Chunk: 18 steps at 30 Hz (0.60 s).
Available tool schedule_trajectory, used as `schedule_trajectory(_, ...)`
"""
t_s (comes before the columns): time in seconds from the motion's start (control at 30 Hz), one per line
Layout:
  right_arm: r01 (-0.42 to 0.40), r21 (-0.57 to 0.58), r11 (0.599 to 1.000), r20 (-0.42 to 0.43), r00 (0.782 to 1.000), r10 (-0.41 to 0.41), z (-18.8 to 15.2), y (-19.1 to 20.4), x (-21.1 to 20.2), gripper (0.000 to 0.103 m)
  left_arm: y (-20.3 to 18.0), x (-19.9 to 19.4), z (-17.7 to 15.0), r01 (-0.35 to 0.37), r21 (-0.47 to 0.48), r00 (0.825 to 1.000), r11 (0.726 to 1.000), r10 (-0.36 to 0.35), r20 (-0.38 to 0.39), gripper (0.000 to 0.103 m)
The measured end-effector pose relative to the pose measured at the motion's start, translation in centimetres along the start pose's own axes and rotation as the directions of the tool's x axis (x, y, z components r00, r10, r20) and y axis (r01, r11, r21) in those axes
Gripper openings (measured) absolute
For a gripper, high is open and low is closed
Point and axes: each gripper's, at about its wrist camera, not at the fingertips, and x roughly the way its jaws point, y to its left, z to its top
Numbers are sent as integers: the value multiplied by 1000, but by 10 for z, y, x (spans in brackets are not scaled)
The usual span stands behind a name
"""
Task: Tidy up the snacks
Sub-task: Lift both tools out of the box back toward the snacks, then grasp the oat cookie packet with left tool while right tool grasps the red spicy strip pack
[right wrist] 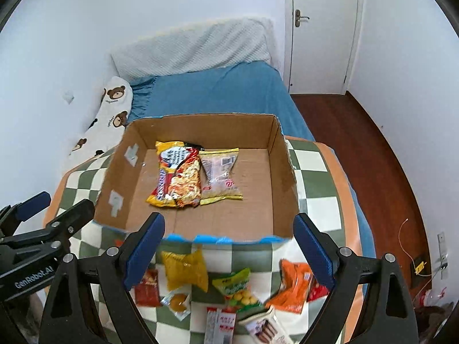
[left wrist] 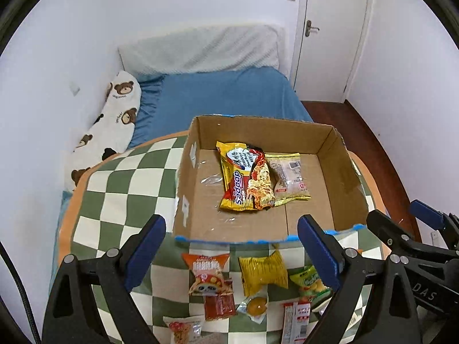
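**A:** ok so what's the setup here?

**B:** Bedroom. Blue bed point(left wrist: 229, 94) against white walls, a teddy-bear pillow point(left wrist: 114, 120) on its left side, a white door point(left wrist: 330, 28) at the back and dark wood floor point(right wrist: 358, 149) on the right. The work surface is a green-and-white checkered cloth point(left wrist: 120, 189) with an orange border.

**A:** and the snacks?

**B:** An open cardboard box point(left wrist: 258, 129) sits on the cloth with two packs lying flat inside: a yellow-red noodle pack point(left wrist: 246, 177), and touching its right side, a pale pack point(left wrist: 289, 176). In front of the box is a loose scatter: yellow bag point(left wrist: 262, 271), green bag point(right wrist: 238, 286), orange bag point(right wrist: 292, 286), plus a few small packets.

**A:** grippers?

**B:** Left gripper point(left wrist: 232, 250) and right gripper point(right wrist: 229, 250) both hover over the scatter, jaws spread wide, holding nothing.
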Motion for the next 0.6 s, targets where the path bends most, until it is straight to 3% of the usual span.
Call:
schedule_trajectory(0.23,39,-14,999,79,996,-38,-21,11,-47,93,3,-30,-22,-10,-4,999,1000,11,47,94)
schedule_trajectory(0.37,31,-6,1000,84,996,-30,-30,13,-59,93,5,-35,-31,-10,-5,998,1000,10,59,94)
schedule_trajectory(0.5,18,30,999,60,998,-19,-42,4,-57,93,9,-32,-44,-15,-19,999,1000,16,32,94)
schedule_trajectory(0.6,-11,85,996,-20,1000,12,-60,-9,-39,93,16,-16,-60,-39,-32,999,999,38,-27,94)
